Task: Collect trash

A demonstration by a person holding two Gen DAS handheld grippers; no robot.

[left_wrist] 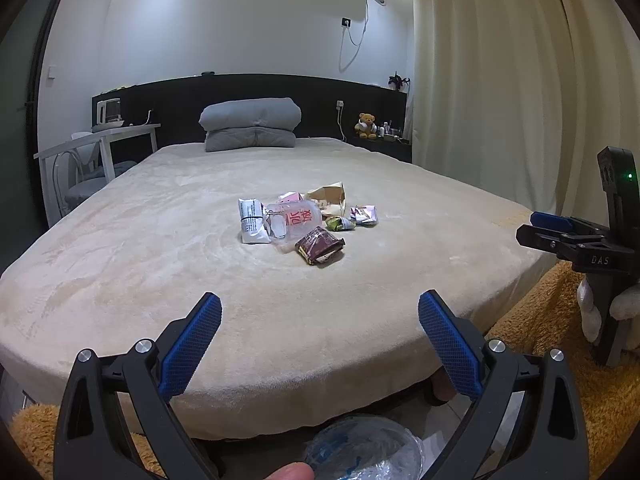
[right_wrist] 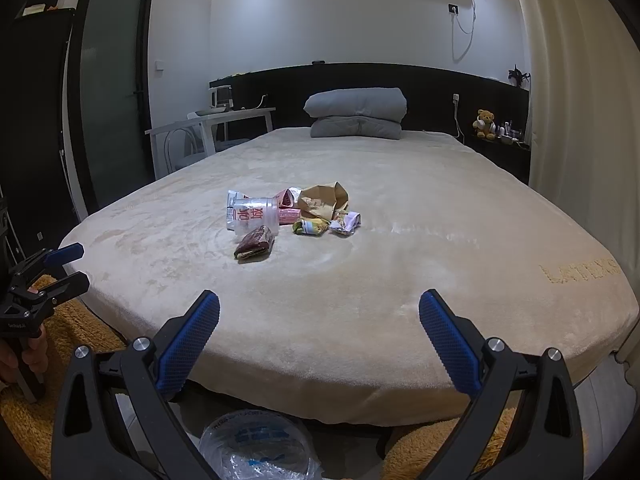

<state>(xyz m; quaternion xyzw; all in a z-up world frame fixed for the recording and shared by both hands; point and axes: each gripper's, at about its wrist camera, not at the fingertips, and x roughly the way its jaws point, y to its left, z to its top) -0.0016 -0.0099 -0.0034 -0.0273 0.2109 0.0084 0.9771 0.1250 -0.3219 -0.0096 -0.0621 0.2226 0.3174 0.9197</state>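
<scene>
Both grippers hang over the near edge of the bed (left_wrist: 120, 240), tipped a little downward, and nothing sits between either pair of blue pads. The left gripper (left_wrist: 320, 336) has its jaws spread wide; so has the right gripper (right_wrist: 319, 334), held just beside it on the right.

The trash lies well ahead of both tools, in one loose heap on the cream cover — ahead and slightly left of the right gripper, almost straight ahead of the left. Nearest the tools is a dark brown wrapper (left_wrist: 319, 246). Behind it a clear plastic cup (left_wrist: 294, 220) with red print lies on its side, touching a white packet (left_wrist: 252, 220). A crumpled brown paper bag (left_wrist: 330, 198) sits farthest back, with a green-yellow wrapper (left_wrist: 340, 223) and a pinkish one (left_wrist: 364, 215) beside it.

Below the tools, at the foot of the bed, a clear plastic bag (right_wrist: 256, 448) shows on the floor.
</scene>
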